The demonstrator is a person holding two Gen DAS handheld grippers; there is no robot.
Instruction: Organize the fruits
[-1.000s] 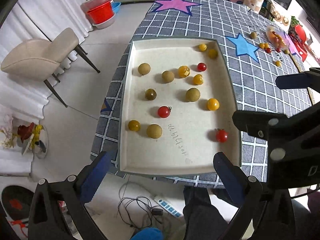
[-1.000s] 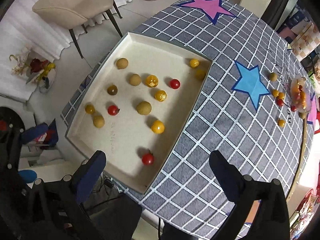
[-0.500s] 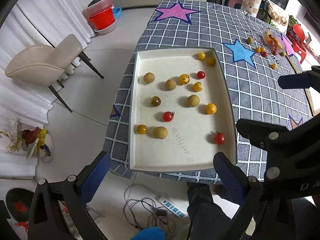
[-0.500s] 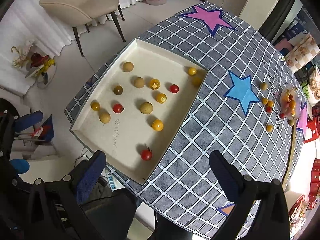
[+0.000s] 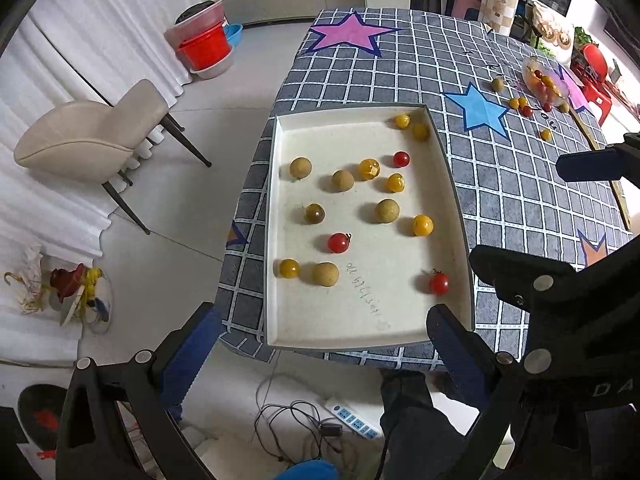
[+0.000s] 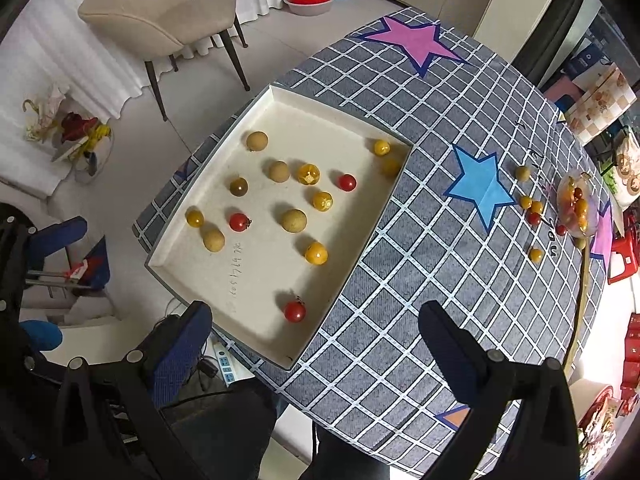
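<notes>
A shallow cream tray (image 5: 452, 216) (image 6: 360, 240) lies on the checked table and holds several red, yellow and tan-brown round fruits. A red tomato (image 5: 439, 283) (image 6: 295, 311) sits near its front right corner. More small fruits (image 6: 530, 204) lie loose on the cloth at the far right beside a clear bag of fruit (image 6: 576, 204) (image 5: 546, 78). My left gripper (image 5: 320, 340) is open and empty, high above the tray's near edge. My right gripper (image 6: 316, 340) is open and empty, high above the tray's front right corner.
The table (image 6: 420, 280) has a grey checked cloth with star patches. A beige chair (image 5: 92, 136) and red basins (image 5: 204, 48) stand on the floor to the left. A power strip and cables (image 5: 352, 424) lie on the floor below the near table edge.
Both grippers have pulled up and back from the table, so the tray looks smaller and farther. The fruits have not moved. Both grippers stay open.
</notes>
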